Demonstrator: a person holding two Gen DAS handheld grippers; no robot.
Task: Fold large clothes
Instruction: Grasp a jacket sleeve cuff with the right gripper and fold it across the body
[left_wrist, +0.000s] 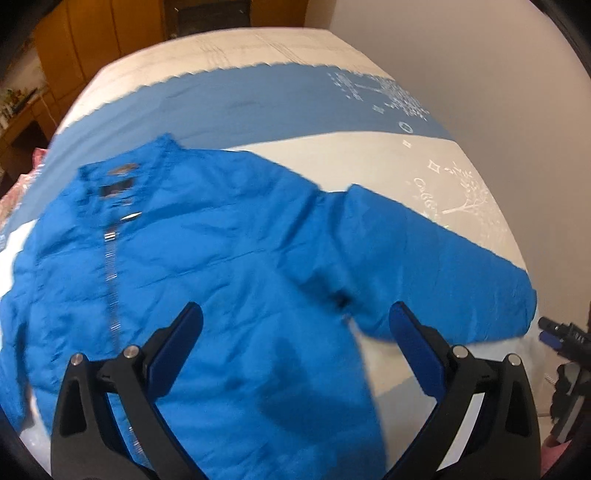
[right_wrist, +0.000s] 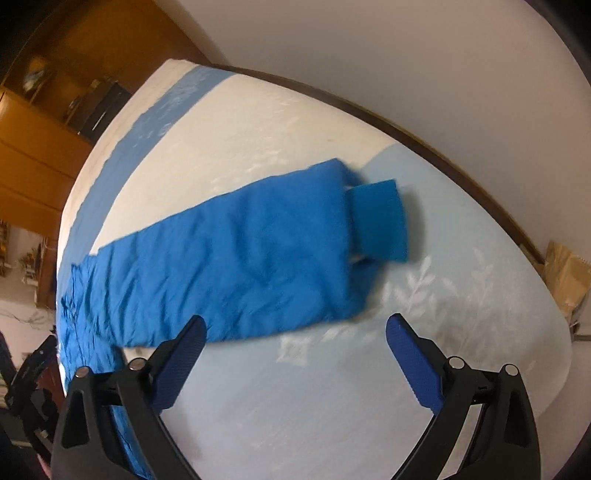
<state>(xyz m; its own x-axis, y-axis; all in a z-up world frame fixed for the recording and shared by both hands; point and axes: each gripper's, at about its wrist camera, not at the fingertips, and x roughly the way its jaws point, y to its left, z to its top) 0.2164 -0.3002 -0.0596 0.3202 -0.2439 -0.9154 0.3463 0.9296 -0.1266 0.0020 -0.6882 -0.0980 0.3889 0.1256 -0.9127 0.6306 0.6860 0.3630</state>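
Observation:
A bright blue zip-up jacket (left_wrist: 221, 258) lies front up on a bed, collar far left, zipper (left_wrist: 110, 266) closed down its front. One sleeve (left_wrist: 436, 266) stretches out to the right. My left gripper (left_wrist: 295, 325) is open and empty, hovering over the jacket's lower body near the armpit. In the right wrist view the same sleeve (right_wrist: 240, 258) lies flat with its knit cuff (right_wrist: 380, 221) at the far end. My right gripper (right_wrist: 295, 336) is open and empty, just in front of the sleeve's near edge. It also shows at the right edge of the left wrist view (left_wrist: 554, 332).
The bed cover (left_wrist: 258, 110) is cream with a blue band and white prints. A wall (left_wrist: 480, 74) runs along the bed's right side. Wooden cabinets (right_wrist: 37, 147) stand beyond the bed. A brown paper bag (right_wrist: 565, 273) sits by the bed's edge.

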